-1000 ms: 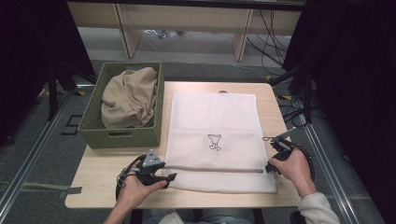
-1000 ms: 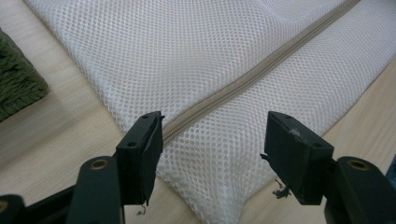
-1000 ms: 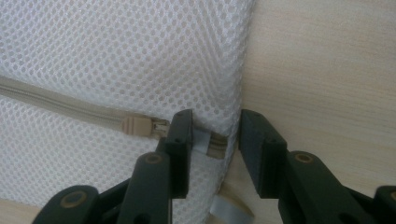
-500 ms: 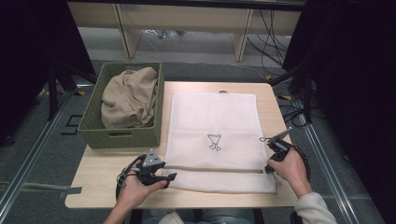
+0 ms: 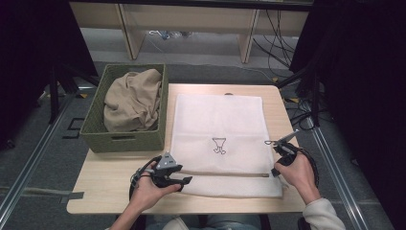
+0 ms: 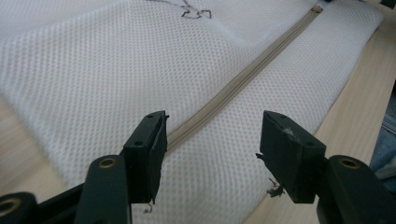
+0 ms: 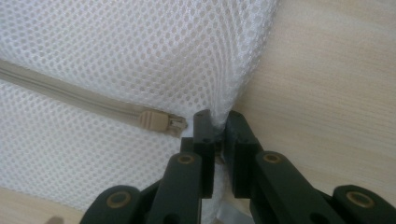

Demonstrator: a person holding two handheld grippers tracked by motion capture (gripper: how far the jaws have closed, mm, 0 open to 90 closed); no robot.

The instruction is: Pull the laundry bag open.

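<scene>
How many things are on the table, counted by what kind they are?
White mesh laundry bag: 1
Green woven basket: 1
Tan cloth inside the basket: 1
Handheld grippers, left gripper and right gripper: 2
Total: 5

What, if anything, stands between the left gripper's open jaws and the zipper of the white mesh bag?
Nothing visible does. The left gripper hovers with its jaws open right over the zipper of the mesh bag, bare mesh below. The right gripper pinches the bag's edge beside the zipper pull.
</scene>
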